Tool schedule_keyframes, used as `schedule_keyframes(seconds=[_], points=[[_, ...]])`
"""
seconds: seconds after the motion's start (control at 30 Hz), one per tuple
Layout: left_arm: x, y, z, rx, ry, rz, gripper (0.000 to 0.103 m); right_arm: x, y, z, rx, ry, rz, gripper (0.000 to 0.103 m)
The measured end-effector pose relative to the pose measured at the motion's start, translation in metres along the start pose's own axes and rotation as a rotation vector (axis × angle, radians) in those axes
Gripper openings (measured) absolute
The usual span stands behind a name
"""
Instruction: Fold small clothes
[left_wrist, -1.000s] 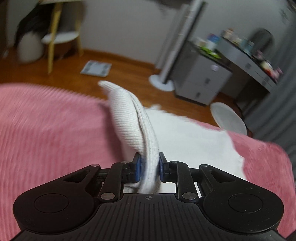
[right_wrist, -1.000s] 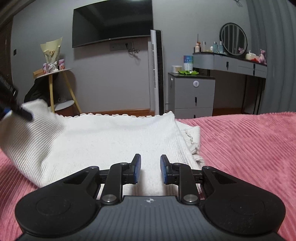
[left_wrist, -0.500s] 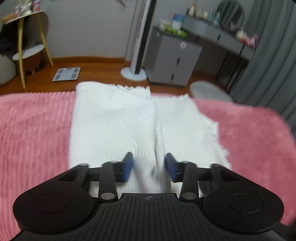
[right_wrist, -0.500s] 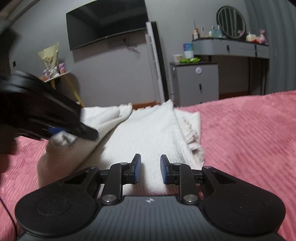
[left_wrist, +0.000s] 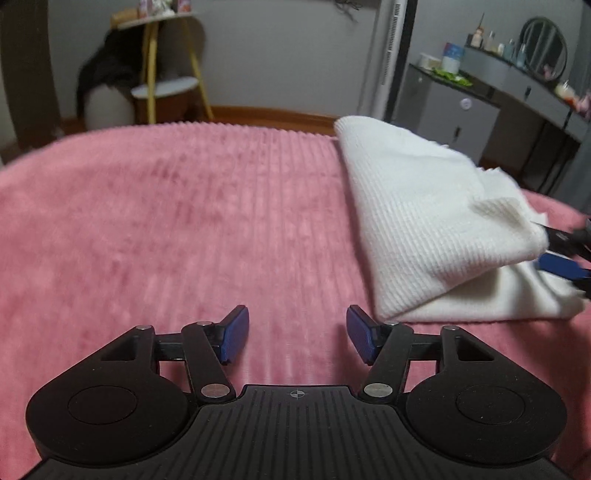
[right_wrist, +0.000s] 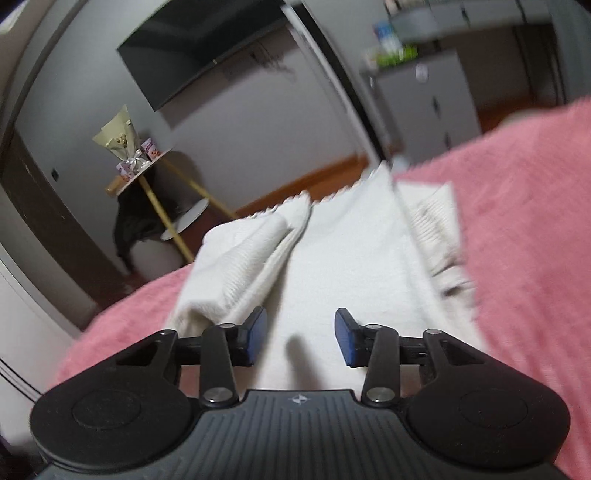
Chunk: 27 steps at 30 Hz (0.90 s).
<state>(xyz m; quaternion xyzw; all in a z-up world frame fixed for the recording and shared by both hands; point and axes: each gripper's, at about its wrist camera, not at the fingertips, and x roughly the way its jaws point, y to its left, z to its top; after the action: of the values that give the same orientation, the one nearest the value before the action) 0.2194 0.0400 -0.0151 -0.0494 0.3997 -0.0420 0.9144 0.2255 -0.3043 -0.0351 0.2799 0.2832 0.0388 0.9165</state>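
Note:
A white ribbed knit garment (left_wrist: 436, 221) lies folded lengthwise on the pink bedspread (left_wrist: 184, 221), at the right of the left wrist view. My left gripper (left_wrist: 297, 339) is open and empty, over bare bedspread to the garment's left. My right gripper (right_wrist: 300, 336) is open, low over the near end of the garment (right_wrist: 332, 258), with the folded-over flap on its left. The right gripper's blue fingertips (left_wrist: 561, 266) show at the right edge of the left wrist view, at the garment's edge.
The pink bedspread (right_wrist: 517, 240) ends at a wooden floor. Beyond stand a yellow-legged side table (left_wrist: 162, 81), a grey cabinet (left_wrist: 447, 107), a tower fan (left_wrist: 391, 55), a dressing table with a round mirror (left_wrist: 543, 48) and a wall TV (right_wrist: 199, 48).
My left gripper laid the garment's side over, let go, opened wide and drew away to the left. My right gripper opened wider and tilted, staying over the garment's near end.

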Motion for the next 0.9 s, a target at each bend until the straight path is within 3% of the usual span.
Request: schedule_keyframes(seconds=[0.13,0.33,0.53,0.57,0.6,0.67,0.73,0.9], points=[[0.004,0.013,-0.002,-0.006,-0.012,-0.008,0.067,0.037,0.001,0.029,0.119,0.084,0.072,0.057],[0.009,0.011,-0.003,-0.032,0.003,-0.035,0.069,0.090,0.004,0.051,0.245,0.195,0.108,0.057],[0.010,0.008,-0.003,-0.028,-0.004,-0.046,0.072,0.105,0.030,0.054,0.129,0.221,0.083,0.056],[0.009,0.008,-0.004,-0.028,-0.006,-0.047,0.072,0.108,0.036,0.054,0.094,0.222,0.064,0.048],[0.009,0.008,-0.004,-0.029,-0.009,-0.047,0.072,0.109,0.043,0.054,0.052,0.215,0.035,0.033],[0.009,0.008,-0.004,-0.033,-0.011,-0.046,0.072,0.105,0.055,0.053,-0.045,0.180,-0.006,0.016],[0.007,0.009,-0.003,-0.038,-0.015,-0.050,0.072,0.091,0.075,0.051,-0.199,0.112,-0.091,0.014],[0.006,0.007,-0.003,-0.039,-0.017,-0.064,0.072,0.038,0.100,0.042,-0.507,-0.163,-0.272,0.014]])
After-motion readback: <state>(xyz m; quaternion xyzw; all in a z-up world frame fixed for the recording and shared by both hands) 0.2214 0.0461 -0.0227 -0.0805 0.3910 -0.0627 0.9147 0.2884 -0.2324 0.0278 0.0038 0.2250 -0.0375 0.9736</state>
